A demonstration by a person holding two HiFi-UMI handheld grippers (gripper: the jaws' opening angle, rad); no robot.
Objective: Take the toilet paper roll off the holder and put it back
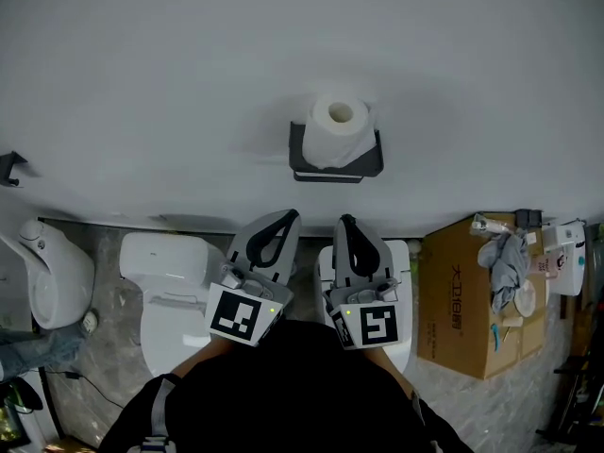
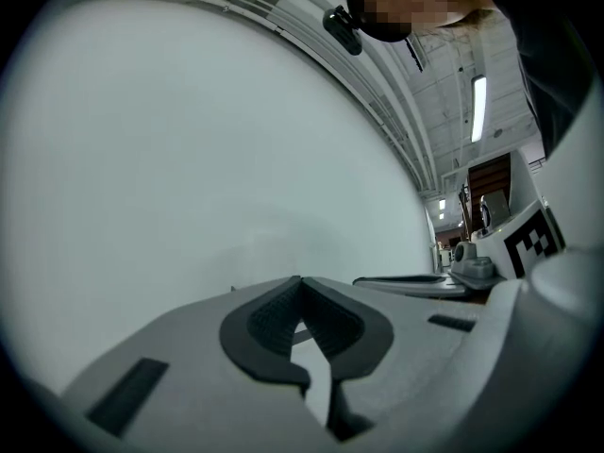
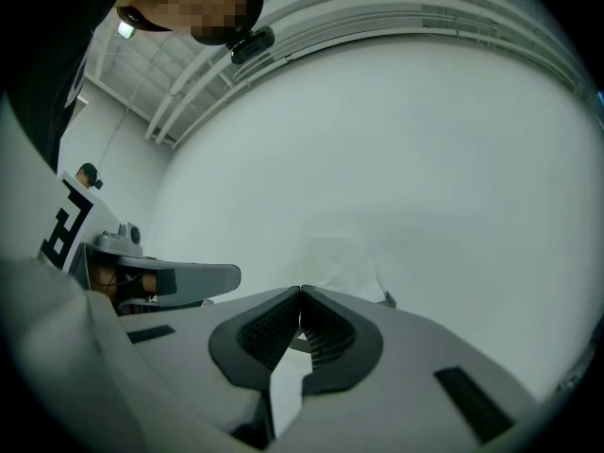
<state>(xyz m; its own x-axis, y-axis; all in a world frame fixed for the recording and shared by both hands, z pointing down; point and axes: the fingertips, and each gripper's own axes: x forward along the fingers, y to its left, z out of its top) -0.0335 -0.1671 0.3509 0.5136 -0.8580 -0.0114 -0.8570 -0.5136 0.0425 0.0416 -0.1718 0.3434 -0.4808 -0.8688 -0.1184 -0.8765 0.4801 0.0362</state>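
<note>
Two claws sat close to the body, side by side and pointing at the wall. The left claw [image 1: 287, 219] and the right claw [image 1: 346, 222] each had jaws pressed together on nothing. Ahead, well apart from both, the toilet paper roll [image 1: 338, 128] stood on end in its black holder [image 1: 336, 169] on the white wall [image 1: 170, 74], core opening upward. It lay almost straight beyond the right claw, so that hand looked better placed to reach it.
</note>
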